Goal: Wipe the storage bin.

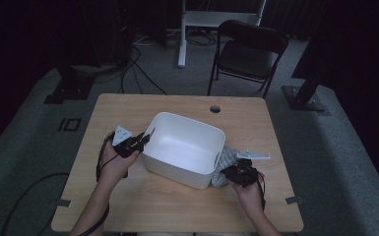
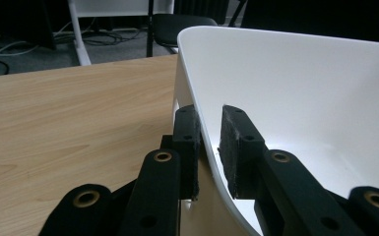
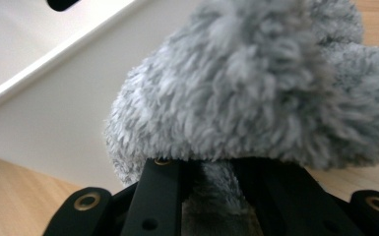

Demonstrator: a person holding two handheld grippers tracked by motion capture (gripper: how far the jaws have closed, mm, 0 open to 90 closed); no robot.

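Your white bin [image 1: 183, 147] stood mid-table and blocked the straight path between your hands. Its left wall sat between the jaws of your left gripper [image 2: 207, 147], and the grey fluffy cloth [image 3: 256, 93] crowded its right side. The table [image 1: 128, 110] lay open behind and left of the bin, and in front.

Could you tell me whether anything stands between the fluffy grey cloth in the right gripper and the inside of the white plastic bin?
Only the white plastic bin's own near wall; the fluffy grey cloth, clamped in the right gripper, lies low against it outside.
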